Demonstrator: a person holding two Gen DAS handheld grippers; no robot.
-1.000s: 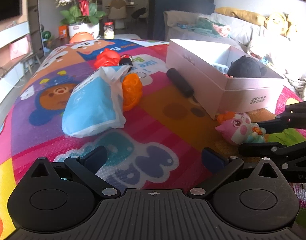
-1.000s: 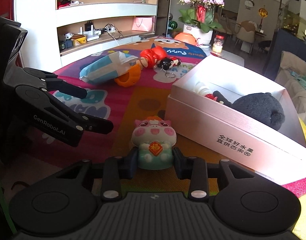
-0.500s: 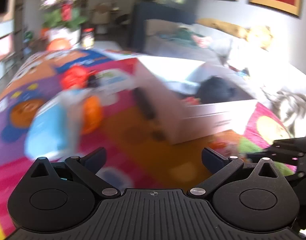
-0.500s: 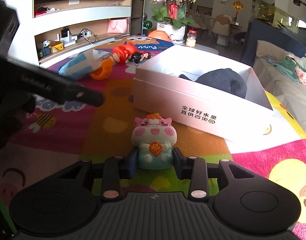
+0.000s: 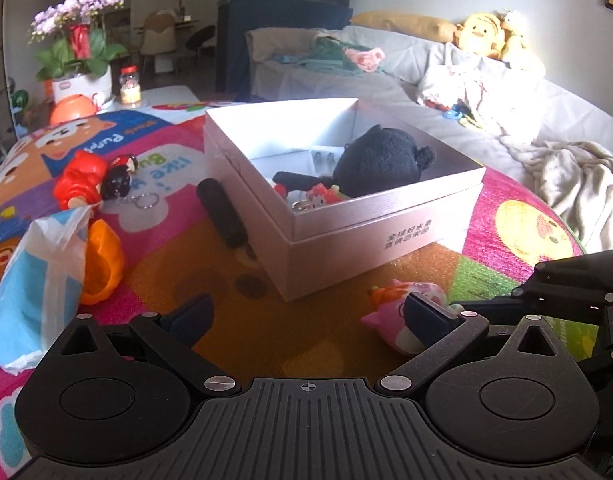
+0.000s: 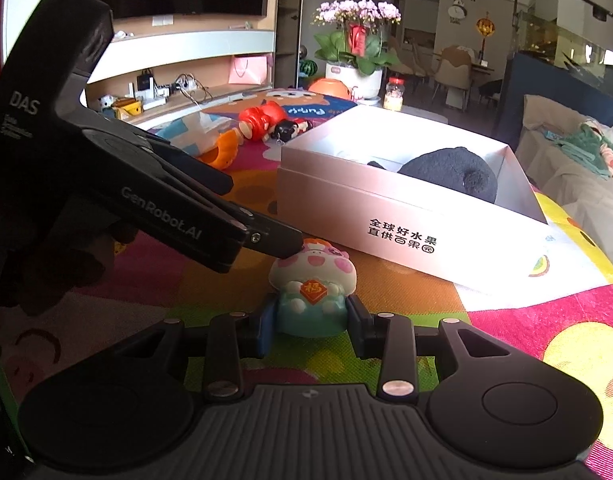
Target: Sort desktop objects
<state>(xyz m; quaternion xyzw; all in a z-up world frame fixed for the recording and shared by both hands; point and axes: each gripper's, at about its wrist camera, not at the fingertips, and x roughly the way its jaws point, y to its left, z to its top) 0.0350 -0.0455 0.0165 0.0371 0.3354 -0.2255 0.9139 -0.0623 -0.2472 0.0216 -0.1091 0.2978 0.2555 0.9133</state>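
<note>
Pink-and-white squishy pig figure (image 6: 312, 292) sits clamped between the fingers of the right gripper (image 6: 311, 326), on the colourful play mat (image 6: 546, 328). The left gripper (image 5: 306, 314), spread wide and empty, has one finger touching the pig's head at ten o'clock. The white cardboard box (image 6: 402, 220) with a black plush toy (image 6: 452, 172) stands just beyond, at one o'clock.

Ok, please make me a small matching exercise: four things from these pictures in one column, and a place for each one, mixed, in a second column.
1. pig toy
2. black plush
3. black cylinder
4. orange toy

a. inside the white box
b. on the mat, along the box's outer wall
c. between the right gripper fingers
d. beside the blue-white bag

Pairs: 1-c, 2-a, 3-b, 4-d
</note>
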